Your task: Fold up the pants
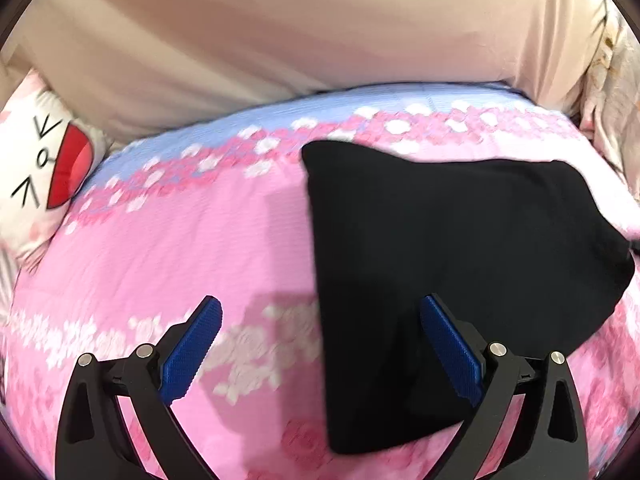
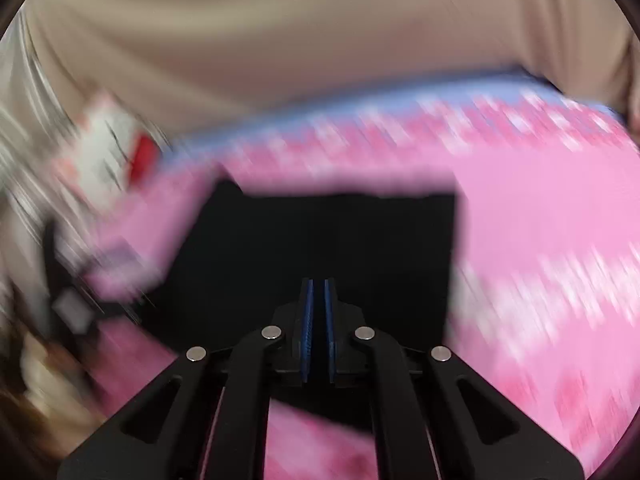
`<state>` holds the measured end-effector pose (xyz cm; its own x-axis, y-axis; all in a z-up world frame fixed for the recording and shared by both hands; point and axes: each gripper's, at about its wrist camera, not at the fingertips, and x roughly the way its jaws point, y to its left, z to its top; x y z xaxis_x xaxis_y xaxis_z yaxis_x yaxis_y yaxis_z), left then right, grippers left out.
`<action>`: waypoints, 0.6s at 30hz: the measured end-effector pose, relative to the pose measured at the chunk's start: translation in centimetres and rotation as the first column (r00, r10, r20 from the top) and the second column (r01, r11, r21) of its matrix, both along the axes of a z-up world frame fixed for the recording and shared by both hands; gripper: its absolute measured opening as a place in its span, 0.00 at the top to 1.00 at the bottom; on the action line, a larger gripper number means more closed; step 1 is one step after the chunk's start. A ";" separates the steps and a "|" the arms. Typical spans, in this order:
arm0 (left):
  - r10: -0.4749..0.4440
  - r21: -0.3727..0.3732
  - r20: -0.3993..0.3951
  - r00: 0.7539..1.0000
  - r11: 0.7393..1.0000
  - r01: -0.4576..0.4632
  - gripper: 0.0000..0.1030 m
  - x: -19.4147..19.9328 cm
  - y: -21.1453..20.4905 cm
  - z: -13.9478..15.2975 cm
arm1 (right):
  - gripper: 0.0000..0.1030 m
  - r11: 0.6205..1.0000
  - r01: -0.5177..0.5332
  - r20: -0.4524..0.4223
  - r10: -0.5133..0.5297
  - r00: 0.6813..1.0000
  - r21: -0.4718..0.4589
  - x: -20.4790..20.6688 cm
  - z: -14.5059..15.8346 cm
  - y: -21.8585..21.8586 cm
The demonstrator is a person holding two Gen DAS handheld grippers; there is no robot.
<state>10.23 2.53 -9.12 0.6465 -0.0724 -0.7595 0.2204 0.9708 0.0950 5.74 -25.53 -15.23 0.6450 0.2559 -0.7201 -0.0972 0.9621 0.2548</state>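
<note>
The black pants (image 1: 452, 256) lie folded into a compact block on the pink flowered bedspread (image 1: 192, 240). My left gripper (image 1: 320, 320) is open and empty, its blue pads straddling the near left edge of the pants from above. In the right wrist view, which is motion-blurred, the pants (image 2: 328, 240) fill the middle. My right gripper (image 2: 319, 292) has its blue pads nearly together over the dark cloth; whether cloth sits between them does not show.
A white cat-face pillow (image 1: 44, 168) lies at the bed's left end and shows blurred in the right wrist view (image 2: 108, 160). A beige curtain (image 1: 280, 32) hangs behind the bed. A pale flowered cloth (image 1: 612, 112) sits at the far right.
</note>
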 end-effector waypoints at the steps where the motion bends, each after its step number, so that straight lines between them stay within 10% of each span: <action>1: -0.005 -0.005 -0.012 1.000 1.000 0.005 0.05 -0.1 0.0 -0.6 | 1.00 0.994 0.020 0.027 -0.024 0.999 0.112 -1.1 -0.5 -1.5; 3: 0.012 0.006 -0.027 1.000 1.000 -0.012 0.05 -0.3 0.0 -1.1 | 1.00 0.975 0.113 0.036 -0.122 0.992 0.190 -3.8 0.6 -3.9; 8: -0.019 -0.010 0.018 1.000 1.000 0.019 0.05 -3.6 -0.1 0.9 | 0.92 0.990 0.135 0.089 -0.139 0.986 0.052 -9.4 2.2 -4.1; 18: -0.073 0.105 -0.034 0.997 0.992 0.076 0.05 -6.1 -4.1 -3.2 | 0.91 0.997 0.069 0.051 -0.070 0.996 0.021 -7.5 -1.3 -0.2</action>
<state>4.18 -1.62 -12.36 0.6193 -0.0375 -0.7842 0.2960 0.9363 0.1889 -1.74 -25.76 -16.54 0.6980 0.2227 -0.6806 -0.0442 0.9620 0.2695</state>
